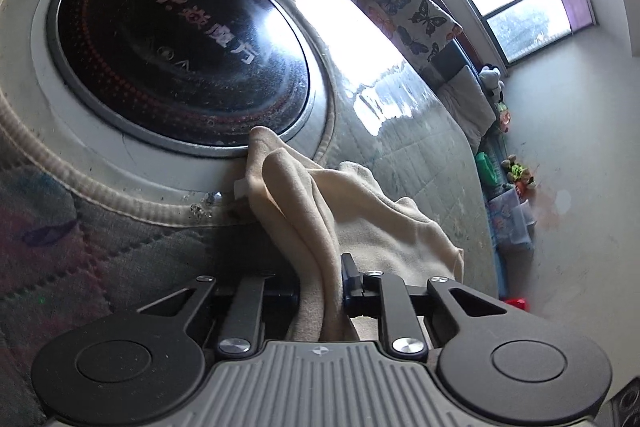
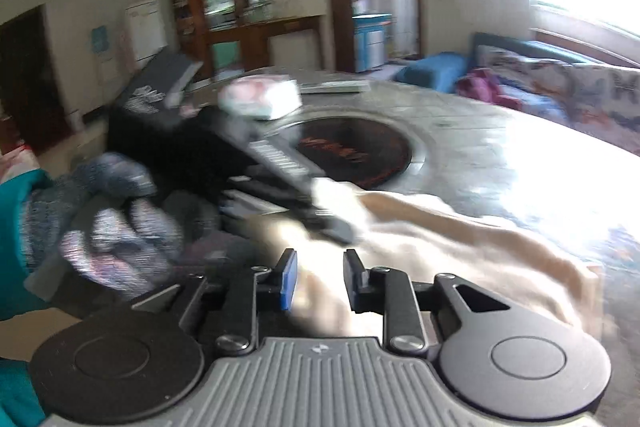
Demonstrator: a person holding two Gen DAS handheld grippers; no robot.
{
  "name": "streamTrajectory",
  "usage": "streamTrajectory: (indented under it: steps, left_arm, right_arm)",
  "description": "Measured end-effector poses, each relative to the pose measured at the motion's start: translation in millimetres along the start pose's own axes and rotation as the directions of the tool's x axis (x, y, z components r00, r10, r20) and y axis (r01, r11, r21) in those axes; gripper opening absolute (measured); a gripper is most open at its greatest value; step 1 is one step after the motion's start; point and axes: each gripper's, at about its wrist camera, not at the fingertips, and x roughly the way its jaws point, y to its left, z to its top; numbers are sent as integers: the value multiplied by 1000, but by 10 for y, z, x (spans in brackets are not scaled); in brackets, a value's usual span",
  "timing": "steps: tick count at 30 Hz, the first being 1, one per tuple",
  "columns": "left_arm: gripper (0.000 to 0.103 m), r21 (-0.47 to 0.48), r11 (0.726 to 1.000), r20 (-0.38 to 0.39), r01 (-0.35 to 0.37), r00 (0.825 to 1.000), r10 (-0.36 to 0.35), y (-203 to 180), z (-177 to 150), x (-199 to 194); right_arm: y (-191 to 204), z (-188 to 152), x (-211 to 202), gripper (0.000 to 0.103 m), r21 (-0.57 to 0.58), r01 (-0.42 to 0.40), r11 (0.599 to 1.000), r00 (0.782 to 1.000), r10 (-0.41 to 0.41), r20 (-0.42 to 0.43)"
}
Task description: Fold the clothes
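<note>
Right now my left gripper [image 1: 320,291] is clamped on a bunched fold of the cream garment [image 1: 360,223], which fills the gap between its jaws at lower centre and rises toward the middle of the frame. My right gripper [image 2: 320,283] has its jaws apart with nothing pinched, though cloth lies blurred just beyond them. From there the garment [image 2: 460,235] runs away to the right of the frame, its long axis stretched across the table [image 2: 520,147] toward the lower right edge. So the free end sits nearer my right gripper. Further out, the dark round hotplate [image 1: 180,47] lies beyond the cloth
</note>
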Motion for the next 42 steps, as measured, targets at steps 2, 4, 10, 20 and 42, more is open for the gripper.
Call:
streamTrajectory:
  steps: [2, 4, 10, 20, 42]
  left_arm:
    - [20, 31, 999, 6, -14, 1000, 14, -37, -12, -3]
    - [20, 58, 998, 8, -27, 1000, 26, -73, -26, 2]
    - [20, 99, 994, 10, -49, 999, 48, -131, -22, 16]
    - [20, 187, 980, 15, -74, 997, 73, -311, -6, 78]
    - [17, 478, 876, -96, 66, 995, -22, -1613, -274, 847]
  right_arm:
    - [-177, -34, -87, 26, 43, 77, 996, 997, -77, 5]
    - [-429, -64, -136, 32, 99, 167, 981, 986, -168, 7]
    - [-1186, -206, -143, 35, 276, 343, 898, 937, -349, -31]
    - [-1665, -438, 34, 24, 417, 306, 856, 948, -313, -54]
    - [-1965, -557, -1268, 9, 400, 555, 729, 795, -607, 5]
